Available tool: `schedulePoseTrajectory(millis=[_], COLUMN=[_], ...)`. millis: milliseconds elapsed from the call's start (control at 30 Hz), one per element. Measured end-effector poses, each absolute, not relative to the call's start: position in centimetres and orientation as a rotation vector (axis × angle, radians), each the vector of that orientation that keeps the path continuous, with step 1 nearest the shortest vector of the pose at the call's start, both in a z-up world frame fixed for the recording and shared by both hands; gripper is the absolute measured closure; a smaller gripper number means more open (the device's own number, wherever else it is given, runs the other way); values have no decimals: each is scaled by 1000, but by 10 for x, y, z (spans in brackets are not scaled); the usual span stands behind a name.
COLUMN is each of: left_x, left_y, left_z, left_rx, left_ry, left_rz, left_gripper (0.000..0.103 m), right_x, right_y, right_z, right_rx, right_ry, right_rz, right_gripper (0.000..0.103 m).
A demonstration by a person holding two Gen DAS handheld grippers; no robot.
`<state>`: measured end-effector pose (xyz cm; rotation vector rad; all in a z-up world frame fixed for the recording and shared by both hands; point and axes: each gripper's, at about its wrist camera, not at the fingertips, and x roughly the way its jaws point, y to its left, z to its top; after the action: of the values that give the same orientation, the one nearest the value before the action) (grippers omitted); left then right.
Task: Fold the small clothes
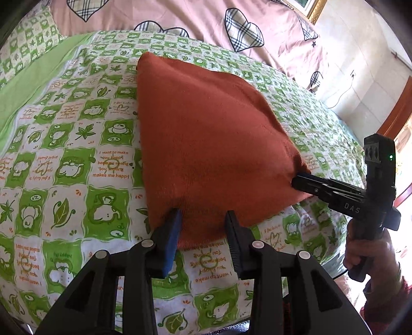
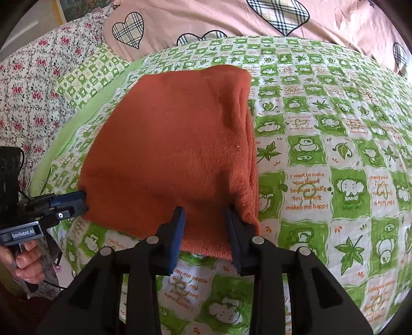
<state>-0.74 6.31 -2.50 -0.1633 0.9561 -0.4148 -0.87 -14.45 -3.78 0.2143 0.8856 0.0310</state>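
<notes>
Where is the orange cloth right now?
The orange cloth lies folded on the green-and-white bedsheet, in the middle of both wrist views. Its near edge sits between the open jaws of the left gripper and right gripper.

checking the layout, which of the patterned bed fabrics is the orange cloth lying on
The green-and-white checked sheet with cartoon animals and leaves. The orange cloth rests on it; the pink heart-print cover and the floral fabric lie beyond, apart from the cloth.
</notes>
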Motion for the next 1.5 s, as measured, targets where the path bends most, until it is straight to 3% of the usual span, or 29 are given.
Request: schedulePoseTrajectory(millis=[267, 333, 467, 633, 700, 1033, 1500], left_x=[-30, -37, -54, -73, -78, -70, -48], left_y=[70, 72, 73, 70, 72, 97, 94], left_z=[-14, -12, -9, -6, -5, -9, 7], left_rx=[-159, -167, -143, -79, -81, -194, -98], left_ry=[945, 943, 937, 910, 902, 922, 899], left_rz=[-349, -326, -281, -250, -238, -202, -110], left_gripper=[66, 60, 51, 28, 23, 22, 20], right_x=[-35, -47, -65, -78, -81, -77, -49], right_y=[-144, -142, -136, -125, -122, -115, -107], right_z=[-22, -17, -13, -12, -13, -19, -8], right_rx=[239, 250, 253, 254, 246, 261, 199], right_ry=[867, 857, 842, 836, 833, 823, 839], right_rz=[-8, -18, -33, -42, -37, -30, 8], right_gripper=[69, 66, 45, 31, 26, 24, 12])
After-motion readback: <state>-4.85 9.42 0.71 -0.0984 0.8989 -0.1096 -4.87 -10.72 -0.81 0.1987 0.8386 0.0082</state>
